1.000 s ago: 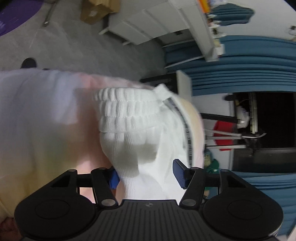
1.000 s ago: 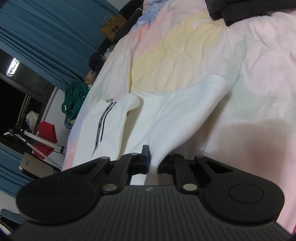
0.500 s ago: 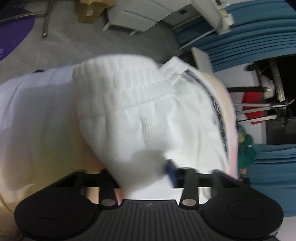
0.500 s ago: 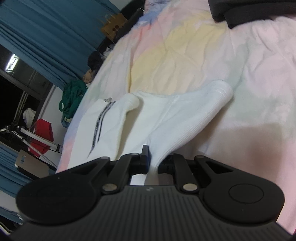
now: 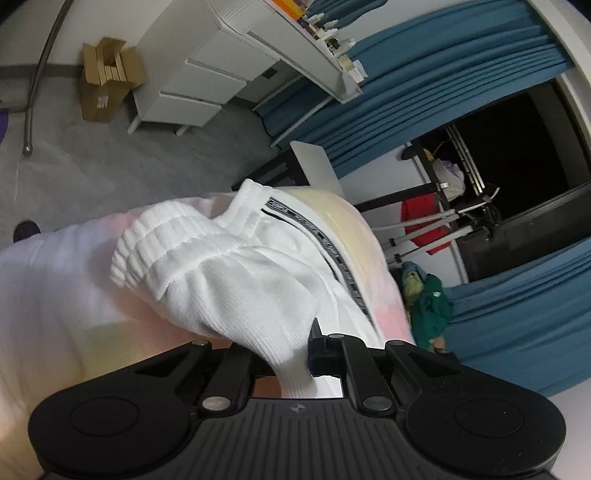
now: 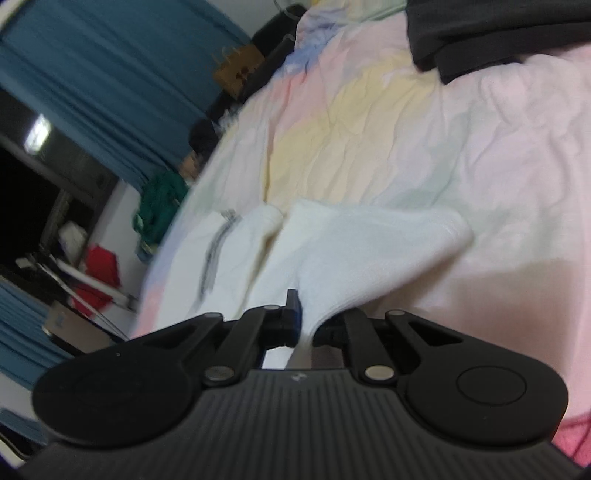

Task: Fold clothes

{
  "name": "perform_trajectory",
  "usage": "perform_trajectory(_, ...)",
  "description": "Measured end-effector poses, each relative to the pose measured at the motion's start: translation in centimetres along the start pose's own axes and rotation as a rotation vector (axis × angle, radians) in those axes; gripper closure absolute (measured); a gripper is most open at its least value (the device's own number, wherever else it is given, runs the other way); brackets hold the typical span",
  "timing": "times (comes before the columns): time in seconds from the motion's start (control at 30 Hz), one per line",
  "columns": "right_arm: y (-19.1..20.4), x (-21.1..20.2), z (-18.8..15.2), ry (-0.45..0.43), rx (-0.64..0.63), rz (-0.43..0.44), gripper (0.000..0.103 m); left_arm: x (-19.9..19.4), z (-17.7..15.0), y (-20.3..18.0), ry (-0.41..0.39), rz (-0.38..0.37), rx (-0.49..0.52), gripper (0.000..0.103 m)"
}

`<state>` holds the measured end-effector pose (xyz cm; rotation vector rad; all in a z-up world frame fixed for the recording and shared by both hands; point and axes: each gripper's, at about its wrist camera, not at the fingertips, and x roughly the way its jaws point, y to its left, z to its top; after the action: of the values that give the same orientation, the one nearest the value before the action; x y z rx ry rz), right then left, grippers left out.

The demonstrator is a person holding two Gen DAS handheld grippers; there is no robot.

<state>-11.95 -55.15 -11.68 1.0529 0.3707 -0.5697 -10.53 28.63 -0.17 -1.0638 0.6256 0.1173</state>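
Both your grippers pinch the white garment lying on the pastel bedsheet. Your left gripper, jaws just closed, clamps its ribbed end; your right gripper grips another edge.

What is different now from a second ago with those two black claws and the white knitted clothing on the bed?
The left gripper, open around the white knitted garment a second ago, has just been closing and now pinches its fabric, lifting it. The right gripper stayed clamped on the garment. The pastel bedsheet and dark clothing are unchanged.
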Motion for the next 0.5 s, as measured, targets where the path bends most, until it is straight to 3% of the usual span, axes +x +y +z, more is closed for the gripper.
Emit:
perform_trajectory(0.13,1.5,-0.4,1.0,-0.022,-0.012,0.011,0.096,-0.4,2.0,-1.1,0.036,-0.015,-0.029,0.094)
perform_trajectory(0.27,6.5,2.4,3.1,-0.015,-0.046,0.027,0.096,2.2,4.6,-4.8,0.033,-0.012,-0.021,0.094)
perform_trajectory(0.4,14.0,7.4,4.9,-0.04,-0.148,0.019,0.096,7.2,7.6,-8.8,0.003,-0.021,-0.036,0.093)
perform_trajectory(0.5,19.8,13.3,5.3,-0.073,-0.234,-0.024,0.097,13.4,10.0,-10.9,-0.018,0.004,-0.076,0.093)
